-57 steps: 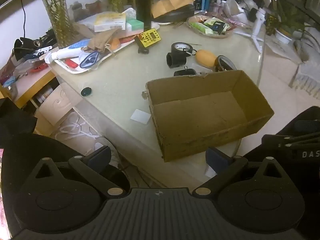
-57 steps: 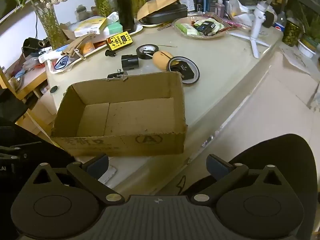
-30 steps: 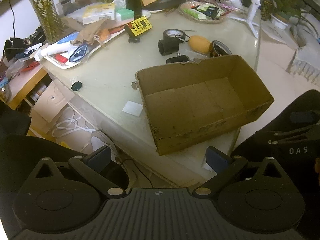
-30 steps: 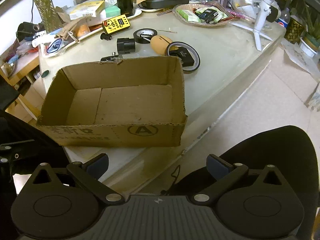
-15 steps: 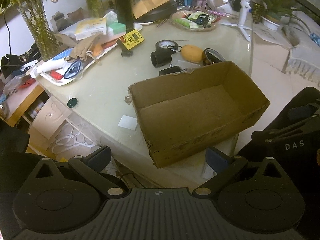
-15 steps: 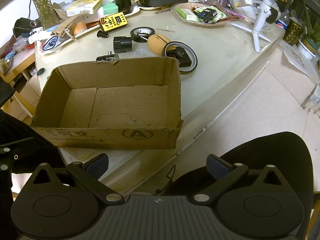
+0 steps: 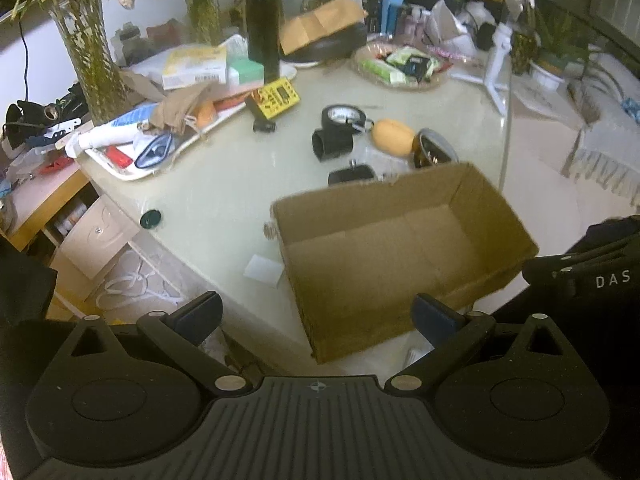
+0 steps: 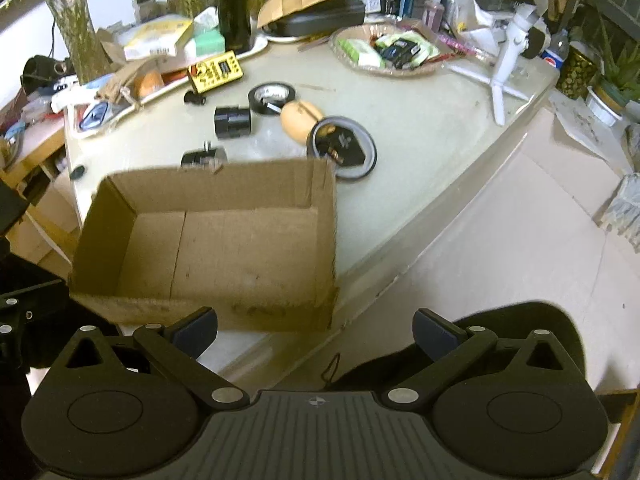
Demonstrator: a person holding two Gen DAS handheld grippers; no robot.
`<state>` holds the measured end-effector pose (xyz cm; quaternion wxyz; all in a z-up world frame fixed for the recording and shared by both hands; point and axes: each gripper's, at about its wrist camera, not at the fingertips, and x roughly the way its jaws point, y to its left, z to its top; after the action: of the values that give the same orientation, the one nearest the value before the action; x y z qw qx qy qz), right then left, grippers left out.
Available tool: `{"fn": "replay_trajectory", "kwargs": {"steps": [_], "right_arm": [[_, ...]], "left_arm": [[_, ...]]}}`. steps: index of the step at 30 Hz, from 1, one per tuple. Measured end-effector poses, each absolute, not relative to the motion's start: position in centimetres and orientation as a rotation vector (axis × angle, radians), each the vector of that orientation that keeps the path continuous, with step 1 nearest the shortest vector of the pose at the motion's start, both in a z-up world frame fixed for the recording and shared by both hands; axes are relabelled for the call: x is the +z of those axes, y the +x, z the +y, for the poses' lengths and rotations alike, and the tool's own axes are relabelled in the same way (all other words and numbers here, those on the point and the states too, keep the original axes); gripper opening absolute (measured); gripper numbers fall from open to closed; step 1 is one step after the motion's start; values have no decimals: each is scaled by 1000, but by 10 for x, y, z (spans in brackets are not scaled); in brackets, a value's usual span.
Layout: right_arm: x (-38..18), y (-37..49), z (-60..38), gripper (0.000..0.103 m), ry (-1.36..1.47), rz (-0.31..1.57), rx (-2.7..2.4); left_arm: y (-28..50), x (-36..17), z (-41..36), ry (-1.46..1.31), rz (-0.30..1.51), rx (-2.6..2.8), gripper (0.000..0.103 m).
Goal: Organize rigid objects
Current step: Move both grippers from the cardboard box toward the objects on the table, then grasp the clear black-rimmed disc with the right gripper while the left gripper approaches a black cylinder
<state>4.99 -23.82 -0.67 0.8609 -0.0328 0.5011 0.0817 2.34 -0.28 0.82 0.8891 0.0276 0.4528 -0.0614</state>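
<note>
Table [image 8: 432,128]: pale glossy top, judged slippery; a cluttered room is seen around it, with vases of stems at 11 o'clock and a tiled floor at 3 o'clock.

Cardboard box [image 8: 224,240]: open, empty, set at the table's near edge, at 12 o'clock from both grippers. Judged light and fairly stiff; walls liable to flex, so a rim is best pinched near a corner.

Tape roll [image 8: 272,98], black cylinder [image 8: 233,121], tan oval object [image 8: 300,119], ringed disc [image 8: 346,148], small black block [image 8: 202,158]: loose items grouped just beyond the box's far wall, from 11 to 1 o'clock. All judged rigid and light; the cylinder and oval are judged liable to roll, so a grip across the middle is advised.

Left gripper [image 7: 316,314]: jaws spread wide, nothing held.

Right gripper [image 8: 316,326]: jaws spread wide, nothing held.
</note>
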Motion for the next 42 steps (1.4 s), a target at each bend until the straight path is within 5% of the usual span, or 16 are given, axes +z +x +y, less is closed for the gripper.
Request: {"fn": "replay_trajectory", "kwargs": {"steps": [16, 42], "right_arm": [[27, 77, -255, 103, 14, 978, 238], [7, 132, -278, 103, -18, 848, 294]], "left_arm": [[52, 34, 10, 14, 916, -130, 103], [93, 23, 18, 51, 831, -122, 103]]}}
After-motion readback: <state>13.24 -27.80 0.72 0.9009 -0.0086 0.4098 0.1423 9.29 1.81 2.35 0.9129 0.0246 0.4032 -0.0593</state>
